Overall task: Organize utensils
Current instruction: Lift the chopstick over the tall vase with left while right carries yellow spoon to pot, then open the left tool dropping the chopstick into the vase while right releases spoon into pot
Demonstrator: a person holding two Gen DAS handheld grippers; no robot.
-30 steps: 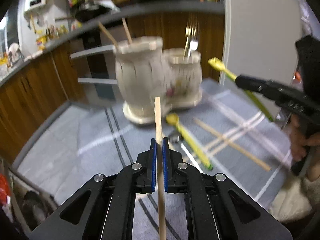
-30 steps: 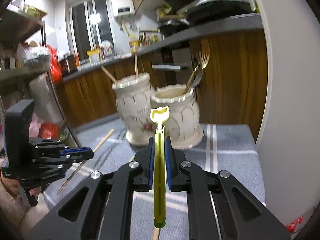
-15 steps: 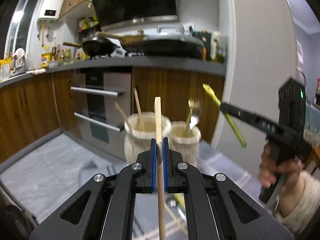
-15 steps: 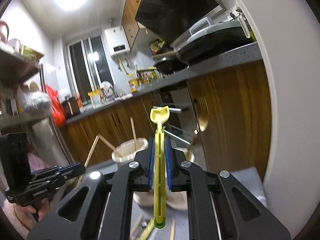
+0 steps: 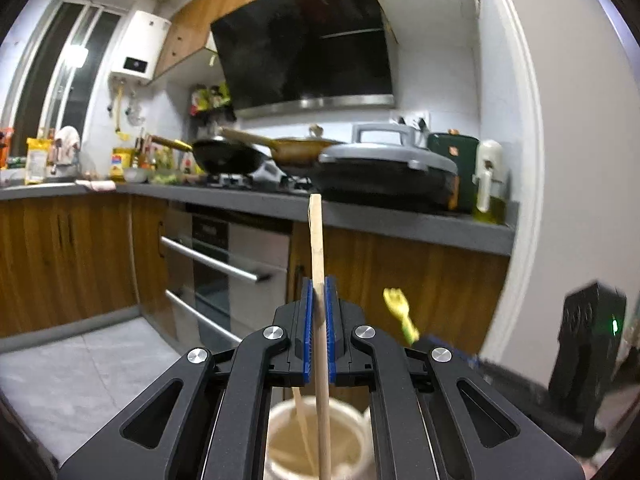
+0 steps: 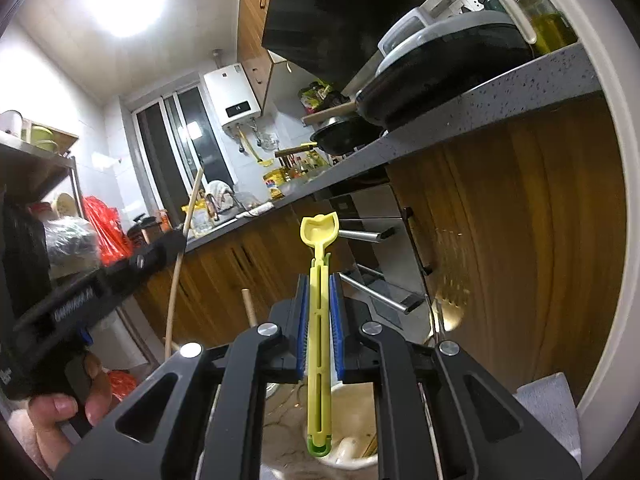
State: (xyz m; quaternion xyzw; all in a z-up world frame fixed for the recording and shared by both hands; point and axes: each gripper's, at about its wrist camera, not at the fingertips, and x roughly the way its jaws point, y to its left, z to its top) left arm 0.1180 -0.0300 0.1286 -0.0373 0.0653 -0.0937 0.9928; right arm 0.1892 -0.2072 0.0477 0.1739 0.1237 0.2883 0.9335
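Note:
My left gripper (image 5: pixel 318 292) is shut on a wooden chopstick (image 5: pixel 317 248), held upright; its lower end hangs in the mouth of a cream ceramic holder (image 5: pixel 280 432) that holds another chopstick. My right gripper (image 6: pixel 320 288) is shut on a yellow plastic spoon (image 6: pixel 319 236), upright, its green lower end over the mouth of the second cream holder (image 6: pixel 352 436). A gold fork (image 6: pixel 448 304) stands in that holder. The yellow spoon (image 5: pixel 396 308) also shows in the left wrist view, and the left gripper's chopstick (image 6: pixel 180 256) shows in the right wrist view.
A grey kitchen counter (image 5: pixel 400 220) with pans and wooden cabinets with steel drawer handles (image 5: pixel 212 258) stand behind. A white wall (image 5: pixel 580 160) is on the right. A corner of the grey cloth (image 6: pixel 548 404) shows under the holders.
Both grippers have tilted upward and come over the holders. The utensils' lower ends now hang at the holder mouths, and the table has dropped out of view.

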